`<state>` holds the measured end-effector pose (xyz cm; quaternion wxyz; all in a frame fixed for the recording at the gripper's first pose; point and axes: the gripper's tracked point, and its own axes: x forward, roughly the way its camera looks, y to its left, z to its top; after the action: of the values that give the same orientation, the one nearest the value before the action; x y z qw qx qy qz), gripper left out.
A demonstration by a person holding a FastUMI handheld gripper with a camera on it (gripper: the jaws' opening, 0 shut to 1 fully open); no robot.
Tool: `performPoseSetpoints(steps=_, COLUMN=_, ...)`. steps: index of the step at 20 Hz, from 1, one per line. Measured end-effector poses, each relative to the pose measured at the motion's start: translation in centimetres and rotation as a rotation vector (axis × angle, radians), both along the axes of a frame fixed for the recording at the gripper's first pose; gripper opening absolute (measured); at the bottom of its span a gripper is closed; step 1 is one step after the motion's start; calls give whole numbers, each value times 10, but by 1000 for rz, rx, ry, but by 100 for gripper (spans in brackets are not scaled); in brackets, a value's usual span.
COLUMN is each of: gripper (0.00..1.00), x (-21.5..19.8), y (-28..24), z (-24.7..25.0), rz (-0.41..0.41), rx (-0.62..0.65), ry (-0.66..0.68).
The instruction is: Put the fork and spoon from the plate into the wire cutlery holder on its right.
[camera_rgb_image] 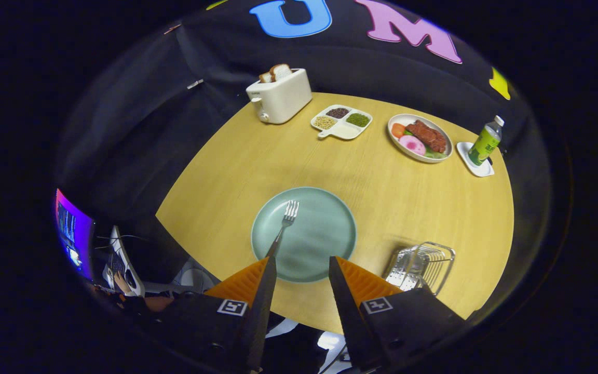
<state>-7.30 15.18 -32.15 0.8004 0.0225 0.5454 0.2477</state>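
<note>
Gripper view
Jaws (pixel 301 266): held wide apart and holding nothing, raised above the near edge of the round wooden surface (pixel 226 171); the near rim of the plate shows in the gap between the fingers.
Plate (pixel 320 244): pale green, round, lying flat just ahead of the fingers.
Fork (pixel 283 226): lying on the left half of the plate, prongs pointing away from the jaws; its handle runs back toward the left finger and the end of it is hidden behind that finger's tip.
Spoon: I cannot make one out on the plate.
Wire cutlery holder (pixel 423 265): on the surface to the right of the plate, near it but not touching, just beyond the right finger, which covers its near corner; what it holds inside is not clear.
Path between plate and holder: bare wood.
Toaster (pixel 280 96): at the far left edge of the surface, bread slices sticking up from its top.
Divided dish (pixel 341 122): right of the toaster, with small portions in its compartments.
Plate of food (pixel 420 138): further right, at the far side.
Bottle (pixel 485 141): upright on a small white coaster (pixel 475 161), at the far right edge.
Person: a hand (pixel 121 283) at a keyboard beside a lit screen (pixel 73 234), off the surface to the left.
</note>
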Motion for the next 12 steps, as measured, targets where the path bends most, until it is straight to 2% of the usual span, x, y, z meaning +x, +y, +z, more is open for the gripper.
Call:
performPoseSetpoints(steps=5, gripper=65, x=-1, y=51, z=-51, rz=3, rx=-45, ry=70)
performPoseSetpoints(steps=10, gripper=65, x=-7, y=70, z=-100, rz=18, rx=-129, ry=133)
performPoseSetpoints(steps=11, gripper=63, x=-8, y=72, z=-103, rz=17, rx=-137, ry=145)
performPoseSetpoints(steps=12, gripper=54, x=-7, y=75, z=-108, rz=14, rx=-147, ry=148)
